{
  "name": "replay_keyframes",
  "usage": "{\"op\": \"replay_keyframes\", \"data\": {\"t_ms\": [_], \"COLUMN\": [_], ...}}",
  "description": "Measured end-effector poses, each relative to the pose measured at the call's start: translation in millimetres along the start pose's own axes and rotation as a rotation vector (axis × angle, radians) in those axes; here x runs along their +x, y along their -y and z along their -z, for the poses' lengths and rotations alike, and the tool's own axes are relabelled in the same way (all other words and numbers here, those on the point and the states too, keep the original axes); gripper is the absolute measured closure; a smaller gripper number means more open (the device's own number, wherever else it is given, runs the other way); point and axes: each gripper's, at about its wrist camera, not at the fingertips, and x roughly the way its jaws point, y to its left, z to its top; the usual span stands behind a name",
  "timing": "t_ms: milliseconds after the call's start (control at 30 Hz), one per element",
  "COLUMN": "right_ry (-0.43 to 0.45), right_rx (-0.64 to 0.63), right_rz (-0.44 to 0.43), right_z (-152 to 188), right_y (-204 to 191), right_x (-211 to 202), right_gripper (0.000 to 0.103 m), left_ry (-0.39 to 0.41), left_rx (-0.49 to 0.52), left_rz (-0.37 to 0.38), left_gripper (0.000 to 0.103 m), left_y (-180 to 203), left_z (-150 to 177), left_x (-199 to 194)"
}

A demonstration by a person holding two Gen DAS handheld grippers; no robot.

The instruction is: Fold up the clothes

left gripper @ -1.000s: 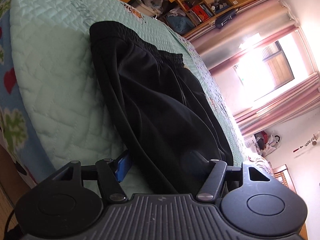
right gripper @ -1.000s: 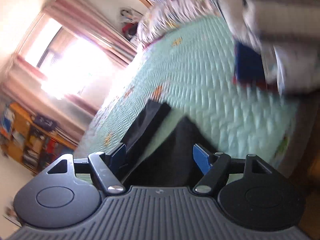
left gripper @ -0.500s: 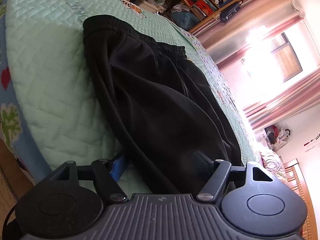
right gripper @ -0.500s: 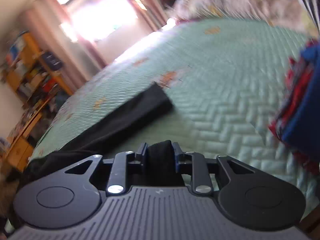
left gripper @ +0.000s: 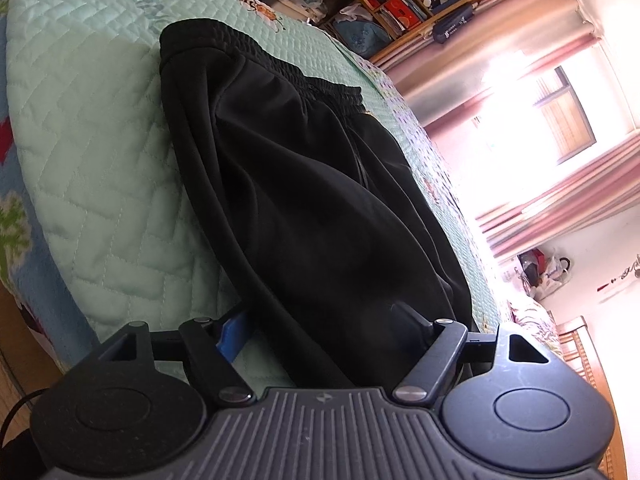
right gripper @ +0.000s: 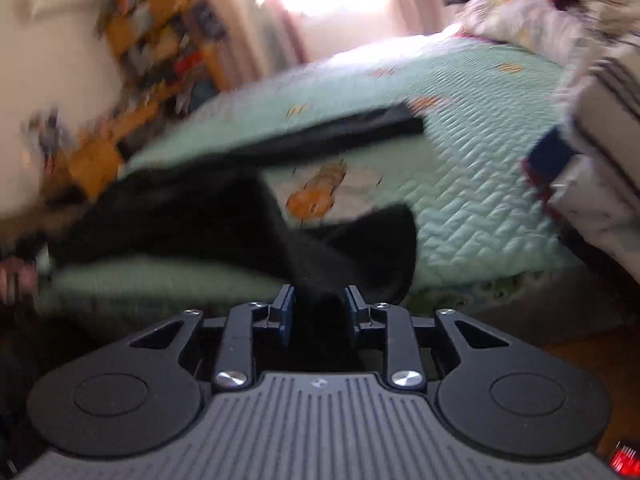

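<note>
Bed, covered by a mint-green quilted spread, carries the work. Black trousers lie across the spread, elastic waistband toward 11 o'clock in the left wrist view, legs running toward 5 o'clock; in the right wrist view one leg stretches to 1 o'clock while the other leg end is lifted off the spread.

Left tongs: apart and widening, cloth lying between them with no pad seen pressing on it; the 3 o'clock finger is sunk in dark fabric, so contact there cannot be settled.

Right tongs: clamped on a bunched wad of the lifted leg end, yet easing open.

Risks, as judged: the loosening right grip may let the wad slip out mid-carry, dropping the leg in a crumpled heap short of its mate. With the left side unpinned, a pull from the right could drag the whole garment across the slick quilt, skewing the fold. Motion blur suggests speed, which worsens both.
</note>
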Motion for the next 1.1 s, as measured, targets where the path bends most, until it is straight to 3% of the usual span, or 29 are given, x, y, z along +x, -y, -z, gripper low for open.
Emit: {"op": "replay_keyframes", "data": {"t_ms": [33,100,167,300,467,733,867,933,1000,1067,1100], "right_ry": [0.052,0.138,0.129,0.152,0.111,-0.088,-0.197,-0.235,-0.268,-0.271,-0.259], "right_rx": [0.040,0.086,-0.031,-0.270,-0.285,-0.603,-0.721,-0.725,-0.721,-0.732,-0.736], "right_rz": [-0.003,-0.003,0.032,0.171,0.094,0.097,0.136,0.124,0.109,0.095,0.089], "right_z": [-5.8,-16.8,-25.3,-35.6,-52.8,-60.0,-58.1,-59.0,-60.0,-57.6,-55.3], "right_y": [-0.2,-4.4,-26.8,-64.7,-66.1,-91.3,-89.9,-88.9,-88.5,-91.5,-94.0], "right_x": [-1.5,-1.8,11.3,35.6,60.6,122.7,144.5,151.6,156.2,152.1,147.4], "right_gripper": [0.058,0.034,0.029,0.029,0.027,0.027,0.027,0.033,0.076,0.093,0.095], "left_ry": [-0.002,-0.006,-0.011,-0.031,-0.081,-0.150,-0.169,-0.166,-0.159,-0.152,-0.144], "left_rx": [-0.004,-0.014,-0.015,-0.028,-0.064,-0.063,-0.086,-0.080,-0.065,-0.064,-0.064], "left_rz": [0.002,0.009,0.019,0.034,0.062,0.060,0.041,0.032,0.028,0.044,0.055], "left_gripper": [0.026,0.026,0.026,0.025,0.023,0.019,0.022,0.037,0.070,0.077,0.083], "left_y": [0.1,0.8,2.0,2.3,6.9,28.4,35.9,40.9,44.9,44.7,44.2], "left_z": [0.6,2.0,3.9,8.9,19.4,30.2,28.5,27.9,27.3,26.5,26.3], "left_x": [-0.1,-0.5,-2.5,-3.9,3.0,23.3,40.4,48.5,54.8,59.0,59.8]}}
